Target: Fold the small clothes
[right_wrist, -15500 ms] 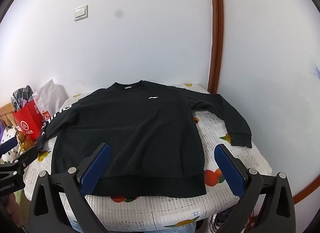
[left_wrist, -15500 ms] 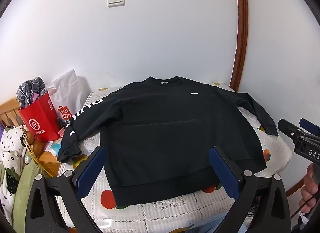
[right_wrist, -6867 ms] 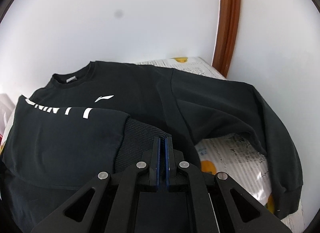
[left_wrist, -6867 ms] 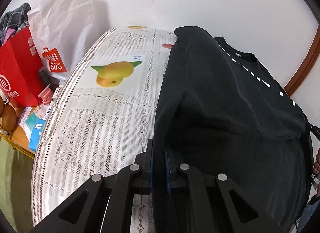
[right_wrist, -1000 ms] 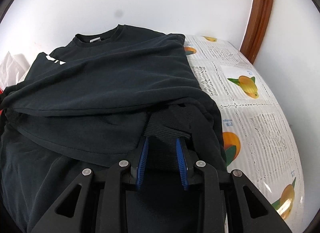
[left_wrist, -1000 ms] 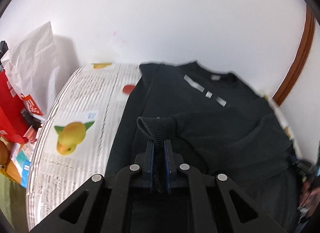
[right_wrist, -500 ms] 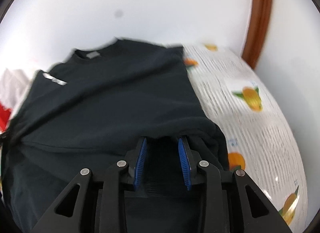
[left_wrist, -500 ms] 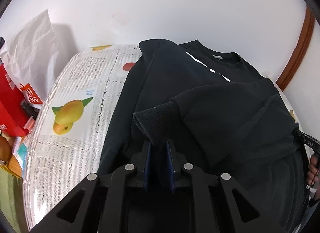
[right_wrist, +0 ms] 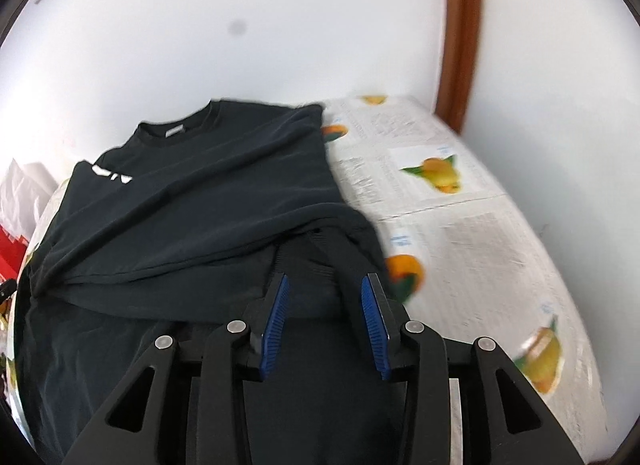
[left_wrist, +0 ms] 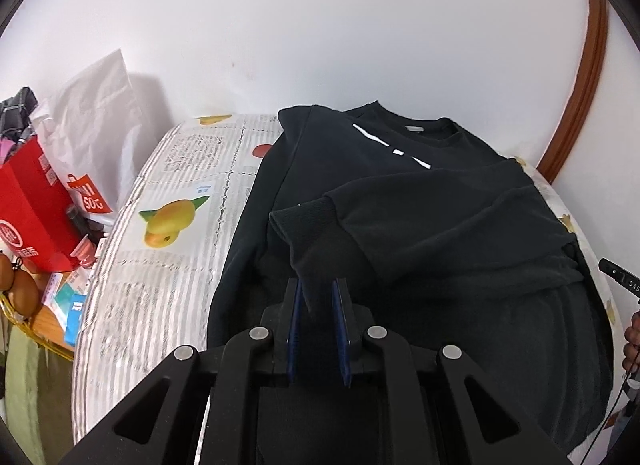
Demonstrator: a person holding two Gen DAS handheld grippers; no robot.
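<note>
The black long-sleeved sweatshirt [left_wrist: 420, 225] is lying on the counter with the fruit-print cloth [left_wrist: 168, 233], both sleeves folded in. The left hand-held gripper [left_wrist: 318, 297] and right hand-held gripper [right_wrist: 325, 297] are sitting apart around the ribbed cuffs. The body is waiting to be folded
</note>
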